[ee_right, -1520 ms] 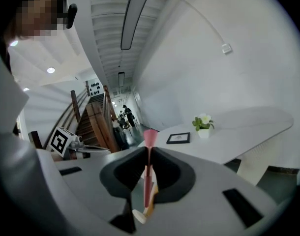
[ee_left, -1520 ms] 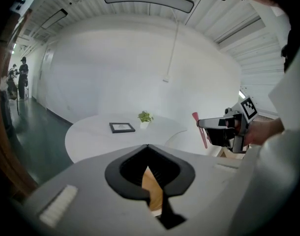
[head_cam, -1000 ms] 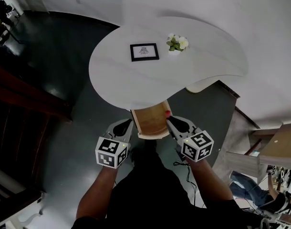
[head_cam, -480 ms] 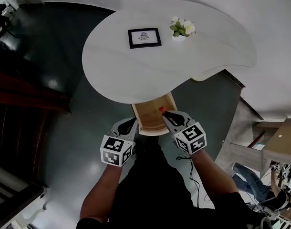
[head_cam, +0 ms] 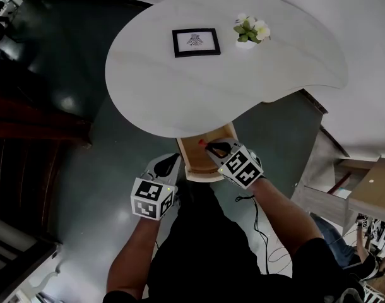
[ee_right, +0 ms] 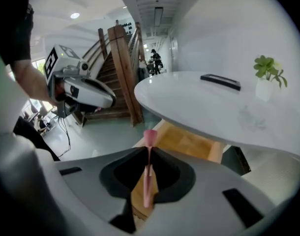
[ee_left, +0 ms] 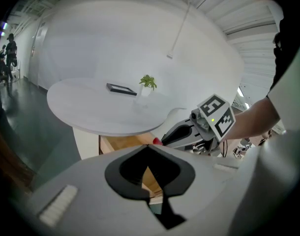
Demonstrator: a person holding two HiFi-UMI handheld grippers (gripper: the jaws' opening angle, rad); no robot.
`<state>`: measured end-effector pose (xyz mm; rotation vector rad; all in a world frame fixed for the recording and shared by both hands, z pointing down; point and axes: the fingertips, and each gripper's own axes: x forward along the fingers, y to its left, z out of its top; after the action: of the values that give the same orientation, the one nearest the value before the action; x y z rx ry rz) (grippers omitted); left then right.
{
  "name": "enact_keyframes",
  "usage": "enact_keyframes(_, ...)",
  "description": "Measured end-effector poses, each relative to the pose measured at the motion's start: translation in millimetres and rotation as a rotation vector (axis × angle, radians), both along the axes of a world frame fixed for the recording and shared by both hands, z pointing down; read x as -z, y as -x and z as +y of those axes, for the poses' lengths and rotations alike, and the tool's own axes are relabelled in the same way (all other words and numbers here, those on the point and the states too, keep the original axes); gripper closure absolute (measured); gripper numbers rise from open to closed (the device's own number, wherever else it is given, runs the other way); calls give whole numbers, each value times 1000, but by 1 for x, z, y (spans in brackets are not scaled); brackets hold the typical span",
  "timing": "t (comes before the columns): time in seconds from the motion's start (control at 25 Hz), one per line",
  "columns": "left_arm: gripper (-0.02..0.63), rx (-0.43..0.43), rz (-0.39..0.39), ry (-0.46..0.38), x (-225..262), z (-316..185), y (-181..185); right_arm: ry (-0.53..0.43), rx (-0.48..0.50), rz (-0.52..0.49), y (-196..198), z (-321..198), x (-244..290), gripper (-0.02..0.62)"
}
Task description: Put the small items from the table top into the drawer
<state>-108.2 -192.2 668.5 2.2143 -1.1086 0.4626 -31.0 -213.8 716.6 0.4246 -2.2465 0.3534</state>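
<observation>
— Right gripper view first: what is the right gripper (ee_right: 149, 150) doing?
— It's clamped on a thin pink stick (ee_right: 150, 136), whose flared end pokes past the jaw tips. A second ago it sat at the right edge of the open wooden drawer (head_cam: 194, 158). Now it has swung in over it, so I'd judge release comes next.
— And the left gripper (ee_left: 149, 146)?
— Jaws together, empty, just to its left by the drawer front.
— Beyond?
— Ahead, the white table (head_cam: 180, 93) carries a framed picture (head_cam: 195, 41) and a potted plant (head_cam: 250, 30), well apart. There's dark floor (head_cam: 98, 163) below and wooden stairs (ee_right: 118, 68) to its left.
</observation>
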Motion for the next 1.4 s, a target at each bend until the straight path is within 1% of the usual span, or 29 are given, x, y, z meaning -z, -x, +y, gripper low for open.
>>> enact_keyframes(0.12, 603, 18, -2, 1, -2, -3, 8, 6, 129, 73, 8, 3, -20, 543)
enact_keyframes(0.2, 603, 33, -3, 9, -4, -3, 13, 11, 196, 124, 10, 5, -35, 543)
enact_keyframes(0.4, 603, 50, -7, 36, -14, 2, 20, 11, 329, 250, 8, 5, -73, 542)
enact_keyframes(0.52, 603, 58, -11, 47, -18, 3, 23, 25, 391, 296, 10, 7, -93, 543)
enact_keyframes(0.68, 603, 88, -6, 55, -23, 0, 26, 34, 436, 333, 12, 7, -114, 543)
enact_keyframes(0.92, 603, 92, -4, 66, -30, 2, 24, 40, 521, 381, 13, 13, -134, 543)
enact_keyframes(1.12, 603, 154, 33, 53, -21, -5, 30, 43, 567, 392, 15, 15, -144, 543)
enact_keyframes(1.4, 603, 144, 42, 49, -17, -2, 20, 50, 609, 424, 12, 22, -160, 542)
